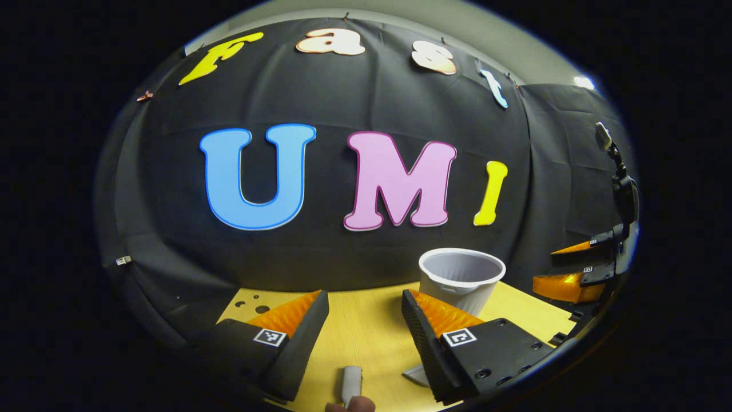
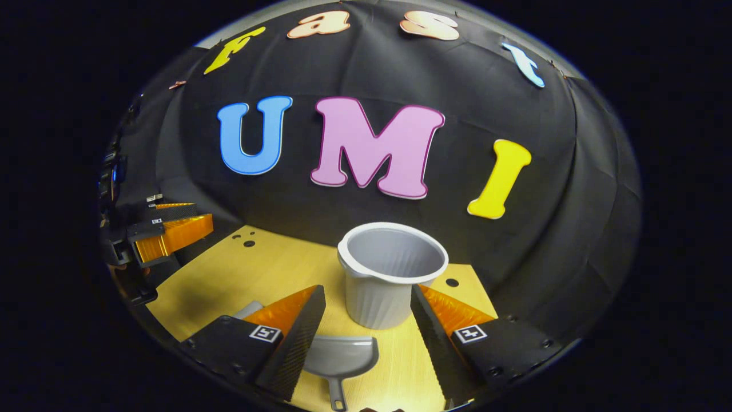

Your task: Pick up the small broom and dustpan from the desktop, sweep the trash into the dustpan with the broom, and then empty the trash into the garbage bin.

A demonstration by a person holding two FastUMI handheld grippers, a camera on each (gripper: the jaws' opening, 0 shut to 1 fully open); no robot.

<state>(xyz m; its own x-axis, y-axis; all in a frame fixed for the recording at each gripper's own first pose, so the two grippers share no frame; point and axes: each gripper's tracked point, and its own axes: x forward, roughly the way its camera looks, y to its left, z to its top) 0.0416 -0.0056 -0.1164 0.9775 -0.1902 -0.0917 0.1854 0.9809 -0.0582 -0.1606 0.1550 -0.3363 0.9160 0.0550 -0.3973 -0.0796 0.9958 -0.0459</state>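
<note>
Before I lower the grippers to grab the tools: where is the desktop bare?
Bare wood lies left of the bin, toward the holes at the desktop's back-left corner. It is crowded in front of the bin, where the dustpan lies.

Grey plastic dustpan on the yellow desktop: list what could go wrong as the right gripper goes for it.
1. The grey plastic dustpan lies flat with a thin handle, so the open right gripper may slip off it.
2. The white ribbed plastic bin stands just behind the dustpan; a forward push could topple it.
</note>
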